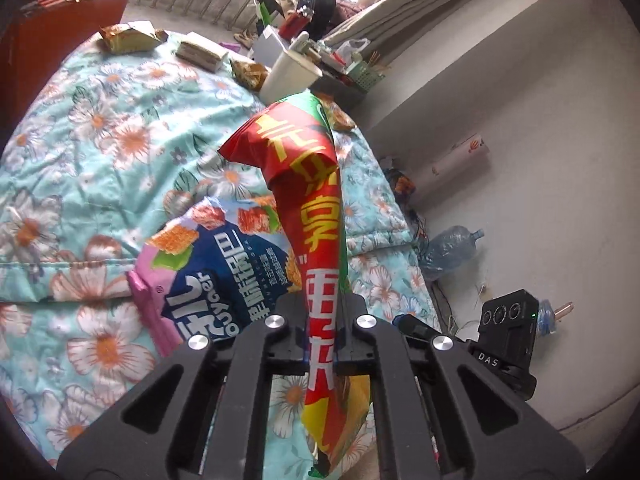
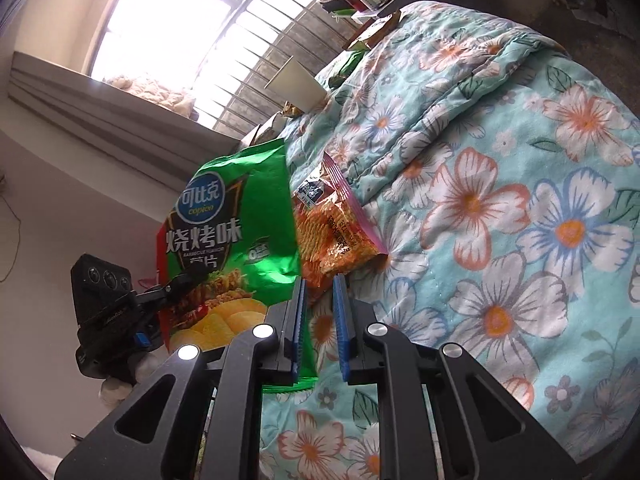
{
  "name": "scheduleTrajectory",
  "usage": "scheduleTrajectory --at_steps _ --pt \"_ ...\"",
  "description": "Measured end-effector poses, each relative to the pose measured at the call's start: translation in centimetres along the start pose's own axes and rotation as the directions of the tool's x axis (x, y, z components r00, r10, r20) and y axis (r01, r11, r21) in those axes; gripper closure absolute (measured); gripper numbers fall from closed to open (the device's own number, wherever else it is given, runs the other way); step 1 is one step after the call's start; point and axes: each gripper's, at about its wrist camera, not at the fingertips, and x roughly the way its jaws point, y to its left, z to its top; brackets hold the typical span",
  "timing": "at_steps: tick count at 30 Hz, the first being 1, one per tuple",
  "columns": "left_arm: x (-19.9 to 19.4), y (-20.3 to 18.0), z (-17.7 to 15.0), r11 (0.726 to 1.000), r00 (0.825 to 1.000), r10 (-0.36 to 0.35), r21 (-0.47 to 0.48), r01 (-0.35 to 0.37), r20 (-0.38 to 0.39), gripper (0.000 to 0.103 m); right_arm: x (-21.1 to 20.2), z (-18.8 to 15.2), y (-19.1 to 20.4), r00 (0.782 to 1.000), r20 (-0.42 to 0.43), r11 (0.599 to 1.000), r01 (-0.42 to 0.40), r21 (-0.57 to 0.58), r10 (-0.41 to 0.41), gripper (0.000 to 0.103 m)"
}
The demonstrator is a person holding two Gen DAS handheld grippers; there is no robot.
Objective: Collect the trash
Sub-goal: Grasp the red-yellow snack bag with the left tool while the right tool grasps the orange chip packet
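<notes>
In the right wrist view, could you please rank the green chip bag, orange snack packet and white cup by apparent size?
1. Green chip bag, though nearness inflates it.
2. Orange snack packet.
3. White cup, farthest away.

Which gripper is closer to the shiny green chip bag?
Left. The left gripper is shut on the shiny green chip bag, lifting it. The right gripper hangs beside it, pads not gripping.
</notes>
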Motion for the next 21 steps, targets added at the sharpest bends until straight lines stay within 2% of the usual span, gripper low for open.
scheduleTrajectory --at_steps 2,4,5,6,8,12,17,21 --pt "-2.5 0.9 0.6 0.998 0.995 0.056 -0.004 -0.056 0.081 0.099 -0.3 -0.6 0.0 1.000 -0.010 1.000 -0.006 0.022 0.007 0.088" --pt "-4.4 2.1 0.9 0.990 0.979 0.140 -0.011 -0.140 0.146 0.099 0.6 -1.0 0.2 0.999 -0.041 0.999 -0.011 0.046 0.013 0.088" --pt "-5.1 2.9 1.1 0.984 0.970 0.179 -0.023 -0.177 0.165 0.099 1.3 -1.3 0.2 0.998 -0.062 0.998 -0.012 0.063 0.016 0.087" --pt "-5.5 3.9 1.1 0.977 0.962 0.212 -0.044 -0.208 0.170 0.099 2.0 -1.6 0.1 0.996 -0.085 0.996 -0.018 0.090 0.025 0.082" --pt "-5.6 5.6 1.1 0.967 0.955 0.251 -0.089 -0.240 0.155 0.099 3.8 -2.5 0.2 0.990 -0.133 0.991 -0.027 0.129 0.044 0.078" --pt "-5.0 7.8 0.4 0.956 0.953 0.279 -0.133 -0.263 0.119 0.099 6.9 -4.0 1.2 0.979 -0.201 0.988 0.006 0.157 0.026 0.076" --pt "-4.5 8.6 -0.6 0.949 0.950 0.297 -0.139 -0.282 0.100 0.099 8.1 -3.7 1.8 0.989 -0.137 0.975 -0.017 0.222 0.048 0.068" --pt "-4.7 9.2 -0.9 0.947 0.949 0.298 -0.160 -0.280 0.104 0.099 8.6 -3.7 2.7 0.997 -0.081 0.972 0.001 0.237 0.018 0.069"
